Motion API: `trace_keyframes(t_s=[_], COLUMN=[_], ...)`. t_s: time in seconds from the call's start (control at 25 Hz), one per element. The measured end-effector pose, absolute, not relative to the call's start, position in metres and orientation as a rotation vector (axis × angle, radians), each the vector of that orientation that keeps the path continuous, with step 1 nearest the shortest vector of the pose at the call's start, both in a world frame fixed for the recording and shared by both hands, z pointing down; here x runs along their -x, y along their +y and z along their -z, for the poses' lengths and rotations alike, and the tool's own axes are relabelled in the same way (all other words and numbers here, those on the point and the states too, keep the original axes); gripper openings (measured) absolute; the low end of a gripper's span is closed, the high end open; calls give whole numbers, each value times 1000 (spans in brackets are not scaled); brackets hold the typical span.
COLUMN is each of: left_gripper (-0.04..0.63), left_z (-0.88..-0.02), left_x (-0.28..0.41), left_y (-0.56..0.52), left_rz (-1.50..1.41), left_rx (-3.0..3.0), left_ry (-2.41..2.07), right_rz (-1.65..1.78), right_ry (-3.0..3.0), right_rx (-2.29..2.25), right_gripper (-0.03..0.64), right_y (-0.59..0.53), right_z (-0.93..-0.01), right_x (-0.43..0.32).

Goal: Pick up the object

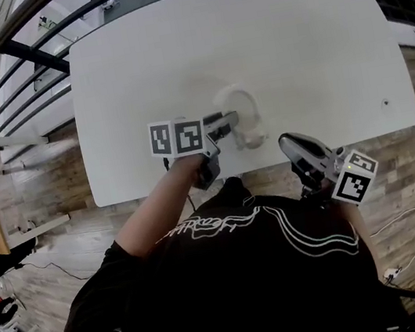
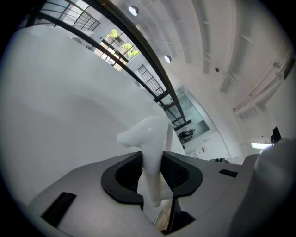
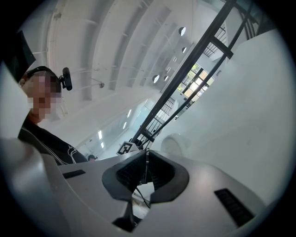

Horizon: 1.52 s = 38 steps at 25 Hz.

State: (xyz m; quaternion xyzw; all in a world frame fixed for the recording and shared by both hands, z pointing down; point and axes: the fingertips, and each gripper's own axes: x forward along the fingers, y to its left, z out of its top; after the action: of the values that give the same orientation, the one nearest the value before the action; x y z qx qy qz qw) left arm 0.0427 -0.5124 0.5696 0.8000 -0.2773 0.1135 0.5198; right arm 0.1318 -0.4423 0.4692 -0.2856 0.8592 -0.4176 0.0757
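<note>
L gripper (image 1: 225, 124) is clenching the white object (image 1: 244, 111) at the counter's (image 1: 289, 43) near side. R gripper (image 1: 287, 141) is hanging just off the counter edge w/ jaws pressed together, empty.

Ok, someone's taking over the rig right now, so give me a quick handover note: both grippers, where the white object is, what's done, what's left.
Left gripper: jaws pressed on the white object, near the front edge of the table.
Right gripper: jaws shut, nothing in them, held off the table's front edge beside the body.
Done: the grasp is made.
Left: lift the object clear; can't tell whether it is off the surface.
</note>
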Motion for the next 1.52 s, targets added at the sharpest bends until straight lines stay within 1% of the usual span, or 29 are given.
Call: trace_keyframes(t_s=[0.28, 0.52, 0.76, 1.16, 1.52], left_gripper=[126, 126, 126, 126, 126], left_z=[-520, -465, -420, -379, -369], left_x=[-42, -30, -33, -30, -53], left_y=[-473, -404, -348, -193, -105], left_rz=[-160, -51, 26, 86, 99], left_rx=[-1989, -2057, -2102, -2175, -2202], left_ry=[-691, -699, -707, -690, -696], right_rz=[1143, 1045, 971, 847, 803], right_ry=[2650, 2674, 2719, 2764, 2764], right_rx=[883, 886, 885, 869, 899], right_gripper=[20, 20, 20, 20, 20], right_y=[-410, -352, -309, -174, -95], right_z=[-458, -429, -402, -368, -361], right_x=[-142, -147, -158, -150, -174])
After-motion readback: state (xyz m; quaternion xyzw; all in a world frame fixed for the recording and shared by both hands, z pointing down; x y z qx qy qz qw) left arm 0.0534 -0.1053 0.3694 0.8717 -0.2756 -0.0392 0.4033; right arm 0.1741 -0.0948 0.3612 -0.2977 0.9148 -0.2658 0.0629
